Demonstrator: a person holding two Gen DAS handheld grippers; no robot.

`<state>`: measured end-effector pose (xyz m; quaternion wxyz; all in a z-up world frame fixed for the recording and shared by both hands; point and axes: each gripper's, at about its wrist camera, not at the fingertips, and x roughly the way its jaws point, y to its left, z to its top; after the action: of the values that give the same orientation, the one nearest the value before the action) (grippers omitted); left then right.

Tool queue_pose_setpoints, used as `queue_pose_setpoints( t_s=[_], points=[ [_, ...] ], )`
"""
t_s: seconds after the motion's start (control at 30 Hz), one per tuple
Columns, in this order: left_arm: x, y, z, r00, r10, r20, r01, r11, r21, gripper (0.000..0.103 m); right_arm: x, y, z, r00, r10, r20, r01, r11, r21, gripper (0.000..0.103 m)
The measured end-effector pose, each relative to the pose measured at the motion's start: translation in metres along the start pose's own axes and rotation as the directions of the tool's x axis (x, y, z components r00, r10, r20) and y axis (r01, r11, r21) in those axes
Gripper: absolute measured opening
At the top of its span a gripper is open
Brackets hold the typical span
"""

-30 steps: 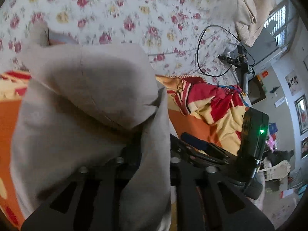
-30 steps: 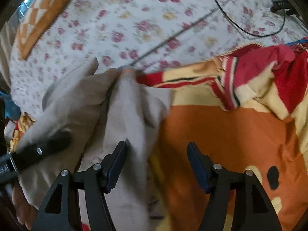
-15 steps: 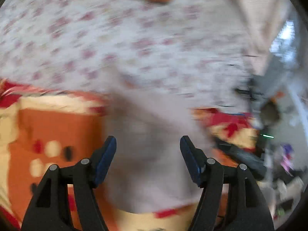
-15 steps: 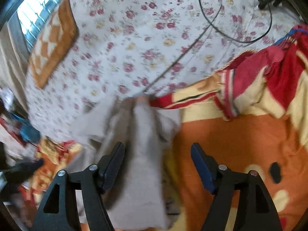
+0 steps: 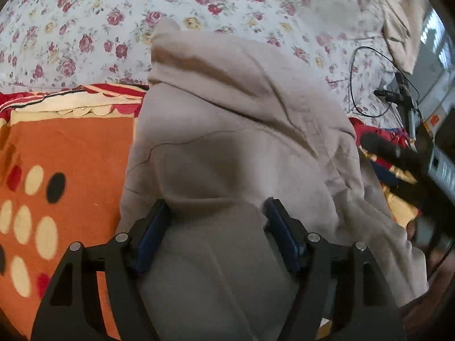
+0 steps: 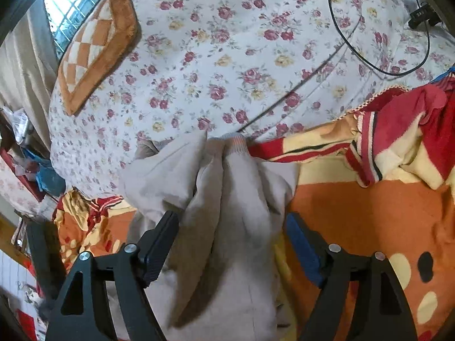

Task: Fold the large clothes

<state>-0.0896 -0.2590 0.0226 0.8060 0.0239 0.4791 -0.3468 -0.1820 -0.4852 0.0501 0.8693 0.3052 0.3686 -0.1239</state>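
The beige garment (image 5: pixel 236 147) lay bunched on the orange blanket (image 5: pixel 76 153), its long axis running away from both claws toward the floral sheet (image 6: pixel 227 56), ribbed cuff (image 6: pixel 234 139) at the far end. The soft, creased cloth sat under the left claw (image 5: pixel 217 227) and right claw (image 6: pixel 231 244), both spread wide, gripping nothing.

Both wrist cameras look down close over the bed (toward twelve o'clock), sharing the grey garment (image 5: pixel 236 147) (image 6: pixel 227 199) and orange blanket (image 5: pixel 71 156) (image 6: pixel 369 213).
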Motion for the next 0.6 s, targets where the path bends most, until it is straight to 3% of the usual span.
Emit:
queue_pose_setpoints(
  t_s=[0.13,0.5,0.6],
  points=[
    [-0.012,0.000,-0.002,0.999,-0.019,-0.028,0.020,0.999,0.032,0.070,-0.001,0.004,-0.001,1.000,0.018,0.004,-0.018,1.000,-0.020,0.080],
    [-0.021,-0.013,-0.004,0.997,0.061,-0.037,-0.057,0.993,0.102,0.070,0.004,0.025,-0.004,0.999,0.040,-0.019,-0.041,0.997,-0.067,0.080],
    [-0.021,-0.009,0.000,0.997,0.047,-0.060,-0.041,0.995,0.089,0.070,0.020,0.044,0.007,0.999,0.032,-0.033,-0.036,0.989,-0.143,0.082]
  ],
)
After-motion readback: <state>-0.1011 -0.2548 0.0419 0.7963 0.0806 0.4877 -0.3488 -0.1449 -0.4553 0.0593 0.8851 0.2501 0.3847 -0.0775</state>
